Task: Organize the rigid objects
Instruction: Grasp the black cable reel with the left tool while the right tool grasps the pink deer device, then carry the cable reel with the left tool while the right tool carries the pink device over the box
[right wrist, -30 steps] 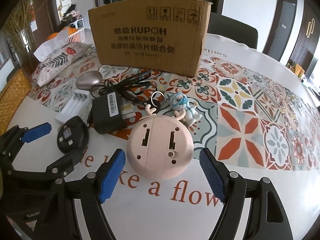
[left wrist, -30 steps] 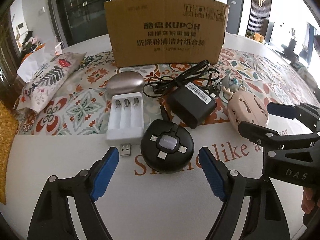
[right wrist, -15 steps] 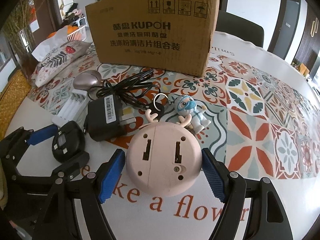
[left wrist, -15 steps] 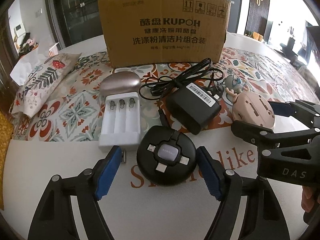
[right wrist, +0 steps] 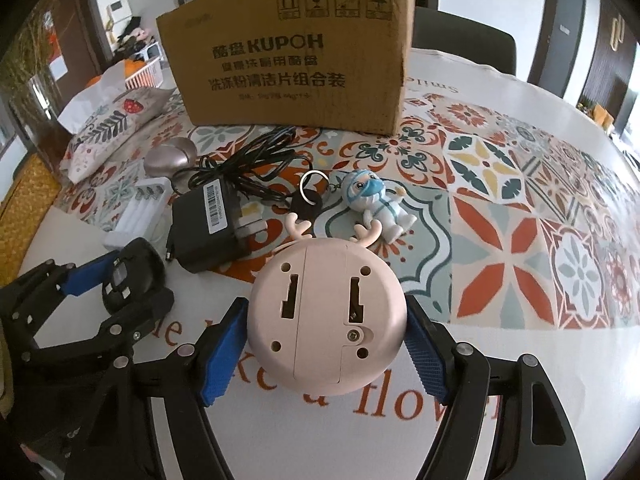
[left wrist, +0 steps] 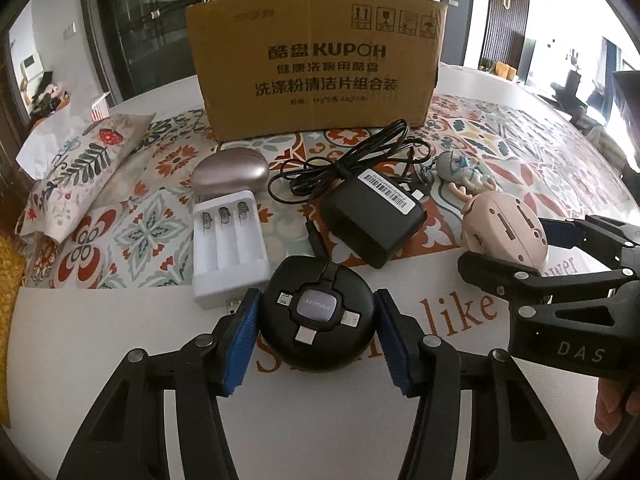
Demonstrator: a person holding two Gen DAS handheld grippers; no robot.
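Jaws of the left hand-held gripper (left wrist: pixel 316 338) are closing around the round black multi-plug cable reel (left wrist: pixel 318 318), and we read the blue pads (left wrist: pixel 240 344) as just meeting its rim on both sides, so we take this as the grasp step of the sorting job. We see the right hand-held gripper (right wrist: pixel 326 354) doing the same with the pink antlered gadget (right wrist: pixel 326 316) that lies back-up on the bench (right wrist: pixel 540 380): its jaws are closing too, and the pads look to be against the pink shell or very close to it; we cannot tell for certain that they press. Both tools tilt steeply down toward the near, white part of the bench cloth, side by side, the right one showing at the edge of the left view (left wrist: pixel 560 292). Just beyond the reel lie the white battery charger (left wrist: pixel 228 248) and the black power adapter (left wrist: pixel 374 222) with its coiled cord, then the metallic oval case (left wrist: pixel 230 176) and the small masked figurine keychain (right wrist: pixel 374 204). Behind everything stands the cardboard box (left wrist: pixel 316 64), which we judge to be the likely destination. Next, we think, each grip must firm up before lifting, since both things are round and smooth-sided and could squirt out; then they go up, over the adapter and cord, and into the box.
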